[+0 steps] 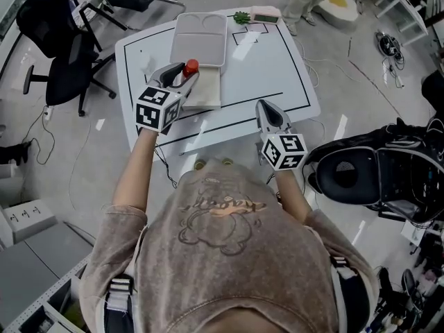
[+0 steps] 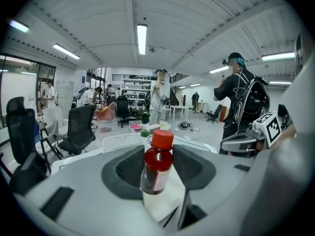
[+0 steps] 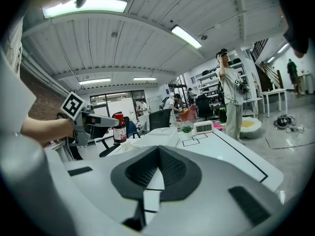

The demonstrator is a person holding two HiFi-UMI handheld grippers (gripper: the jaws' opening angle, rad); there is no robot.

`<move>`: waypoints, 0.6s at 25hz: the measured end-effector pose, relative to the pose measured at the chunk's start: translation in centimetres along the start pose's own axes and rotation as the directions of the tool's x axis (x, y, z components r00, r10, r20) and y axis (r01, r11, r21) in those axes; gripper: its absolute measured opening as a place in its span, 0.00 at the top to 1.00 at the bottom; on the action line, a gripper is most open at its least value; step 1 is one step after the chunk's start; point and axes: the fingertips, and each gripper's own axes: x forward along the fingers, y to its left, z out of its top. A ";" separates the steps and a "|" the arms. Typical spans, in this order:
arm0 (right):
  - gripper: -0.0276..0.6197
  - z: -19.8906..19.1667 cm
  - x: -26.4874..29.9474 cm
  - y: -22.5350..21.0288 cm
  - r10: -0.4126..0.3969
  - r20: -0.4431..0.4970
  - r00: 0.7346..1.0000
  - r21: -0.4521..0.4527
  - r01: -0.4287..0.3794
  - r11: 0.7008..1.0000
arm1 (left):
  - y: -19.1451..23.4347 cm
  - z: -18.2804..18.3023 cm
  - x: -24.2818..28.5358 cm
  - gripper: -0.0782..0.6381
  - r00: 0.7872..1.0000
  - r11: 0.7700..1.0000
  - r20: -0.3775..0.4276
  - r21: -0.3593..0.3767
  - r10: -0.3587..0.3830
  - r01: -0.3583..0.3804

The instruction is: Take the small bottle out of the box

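Here, the L gripper (image 1: 182,75), jaws part-open, clamps one bottle (image 2: 157,163) upright, clear of the open white box (image 1: 208,92) and above its left corner. The bottle is dark red with a red cap and a white label, print unreadable. R gripper (image 3: 157,167): jaws closed on nothing, over the near edge of the table (image 1: 291,82). At the far end: one clock (image 1: 266,14), digits illegible, and one small plant (image 1: 241,17). Two office chairs (image 1: 62,54) at left; one black backpack (image 1: 374,172) at right.

Head view: only the small bottle's (image 1: 191,66) red cap shows, its body tucked behind the left gripper (image 1: 187,73). The label (image 2: 160,178) print is too small to read.
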 end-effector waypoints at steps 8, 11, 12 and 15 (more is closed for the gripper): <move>0.97 0.1 1.3 1.2 0.056 -0.001 0.998 -0.015 -0.056 0.998 | -0.3 0.1 -3.2 0.63 0.996 0.996 0.077 -0.088 0.042 -0.036; 0.97 0.3 1.8 1.4 0.073 -0.005 0.997 -0.022 -0.073 0.997 | 0.0 -0.5 -3.9 0.64 0.994 0.991 0.087 -0.119 0.070 -0.060; 0.97 0.3 2.0 1.5 0.077 -0.007 0.997 -0.023 -0.078 0.997 | 0.1 -0.7 -4.1 0.63 0.993 0.989 0.089 -0.129 0.079 -0.067; 0.97 0.4 2.5 1.9 0.094 -0.011 0.995 -0.028 -0.094 0.995 | 0.5 -1.4 -4.9 0.63 0.990 0.983 0.094 -0.159 0.107 -0.091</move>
